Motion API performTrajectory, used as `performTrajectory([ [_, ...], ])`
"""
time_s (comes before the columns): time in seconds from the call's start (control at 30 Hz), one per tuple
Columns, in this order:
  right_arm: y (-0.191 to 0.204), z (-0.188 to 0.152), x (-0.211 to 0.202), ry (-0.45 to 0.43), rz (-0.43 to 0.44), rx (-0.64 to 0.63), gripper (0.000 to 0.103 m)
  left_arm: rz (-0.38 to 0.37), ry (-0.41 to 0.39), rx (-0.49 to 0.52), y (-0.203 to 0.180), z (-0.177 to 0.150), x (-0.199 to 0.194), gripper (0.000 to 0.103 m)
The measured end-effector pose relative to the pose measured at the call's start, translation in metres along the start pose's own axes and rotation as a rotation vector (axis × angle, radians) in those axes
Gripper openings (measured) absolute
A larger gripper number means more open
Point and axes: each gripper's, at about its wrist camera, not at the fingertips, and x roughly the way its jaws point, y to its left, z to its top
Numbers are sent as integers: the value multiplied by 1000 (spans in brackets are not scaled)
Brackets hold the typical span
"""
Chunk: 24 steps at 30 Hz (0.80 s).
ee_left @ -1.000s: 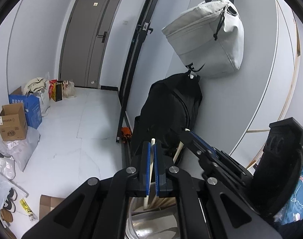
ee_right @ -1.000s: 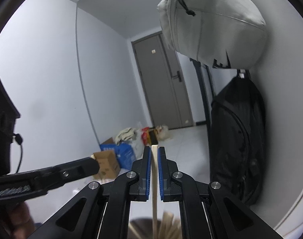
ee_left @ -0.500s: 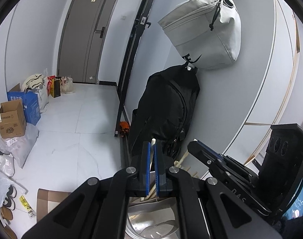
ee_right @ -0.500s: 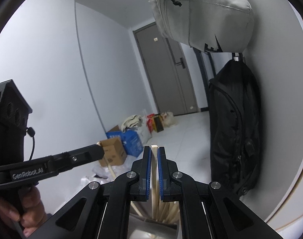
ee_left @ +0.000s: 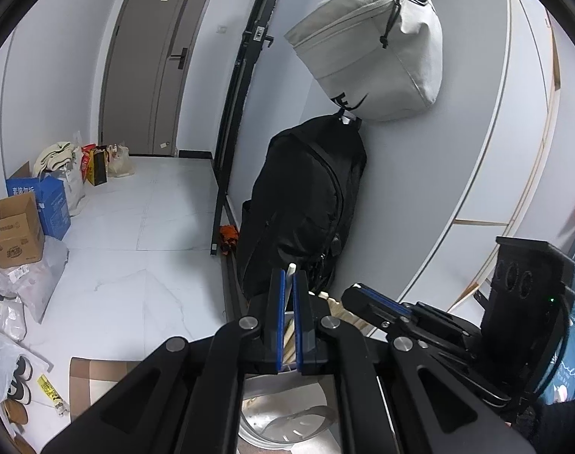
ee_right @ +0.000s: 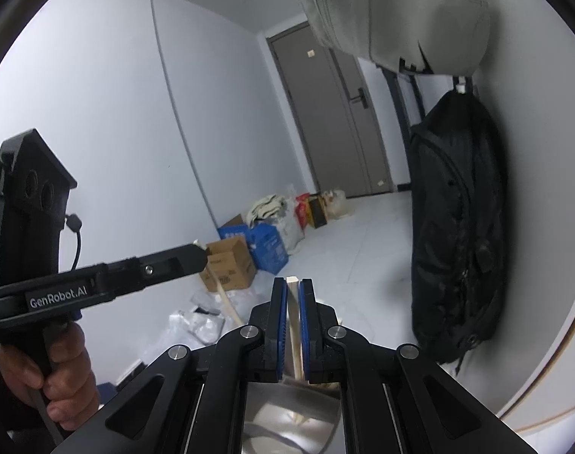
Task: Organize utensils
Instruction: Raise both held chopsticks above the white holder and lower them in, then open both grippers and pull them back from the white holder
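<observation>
Left hand-held gripper (ee_left: pixel 286 287): you are pinching one pale wooden chopstick (ee_left: pixel 290 276) between the blue pads, its tip poking out just above them.
Right hand-held gripper (ee_right: pixel 293 295): you are pinching a second chopstick (ee_right: pixel 294 317) the same way, held upright and running down toward the metal holder (ee_right: pixel 287 416).
Where the utensils are: the remaining chopsticks (ee_left: pixel 338 308) are leaning in the steel holder (ee_left: pixel 287 427) directly below both tools; each held stick is reaching down into or just over it, though you cannot tell whether the lower ends are touching the bottom.
What is changing: over the last second you are tilting both cameras downward, so more of the holder and the floor is coming into view, and the two tools are drawing a little apart.
What that means: you are probably lowering or lifting sticks at the holder, with both grips staying firm.
Risk: the two tools are working close together, so they could knock the sticks.
</observation>
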Motion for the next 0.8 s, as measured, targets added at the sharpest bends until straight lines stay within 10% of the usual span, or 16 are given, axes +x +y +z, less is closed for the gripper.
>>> performTrajectory([
  [0.8, -24, -2, -1, 24, -26, 115, 5, 39, 213, 77, -22, -3, 31, 0],
])
